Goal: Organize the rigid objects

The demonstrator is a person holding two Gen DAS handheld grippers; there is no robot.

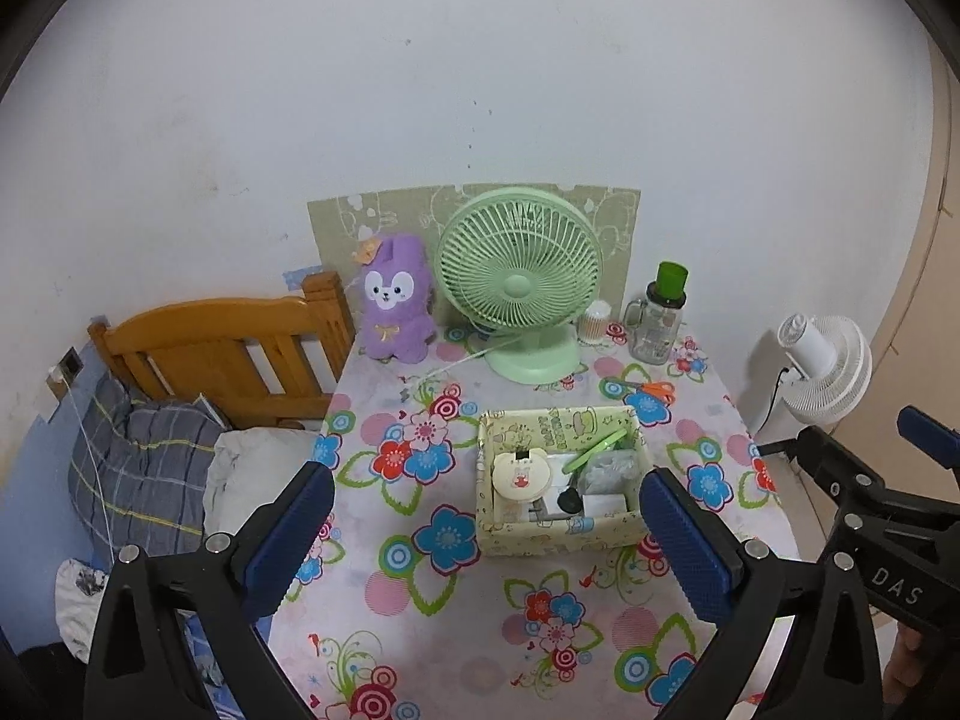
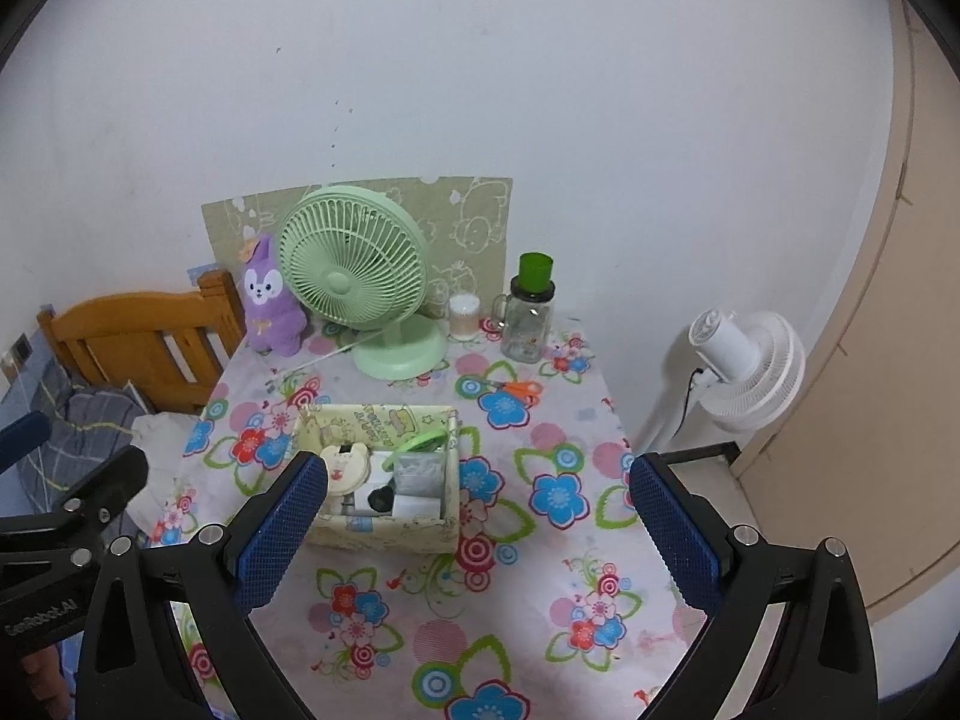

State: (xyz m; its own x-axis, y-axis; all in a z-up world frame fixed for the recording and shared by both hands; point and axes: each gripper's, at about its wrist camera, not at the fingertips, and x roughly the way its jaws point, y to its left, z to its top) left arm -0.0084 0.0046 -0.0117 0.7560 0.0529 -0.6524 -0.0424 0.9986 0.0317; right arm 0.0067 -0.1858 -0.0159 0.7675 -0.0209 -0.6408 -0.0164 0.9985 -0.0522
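Observation:
A pale patterned box (image 1: 561, 531) (image 2: 384, 531) sits mid-table, holding a round cream bear-face case (image 1: 522, 471), a green-rimmed item (image 1: 597, 450), a grey bag, a white block and a black piece. Orange-handled scissors (image 1: 651, 390) (image 2: 516, 390) lie behind it on the floral cloth. My left gripper (image 1: 486, 531) hovers open in front of the box, nothing between its blue pads. My right gripper (image 2: 477, 531) is open too, above the table just right of the box, and shows at the right edge of the left wrist view (image 1: 870, 480).
At the back stand a green desk fan (image 1: 519, 282), a purple plush bunny (image 1: 396, 300), a cotton-swab tub (image 1: 594, 321) and a glass jar with a green cap (image 1: 657, 315). A wooden bed headboard (image 1: 228, 348) lies left; a white floor fan (image 1: 822, 366) stands right.

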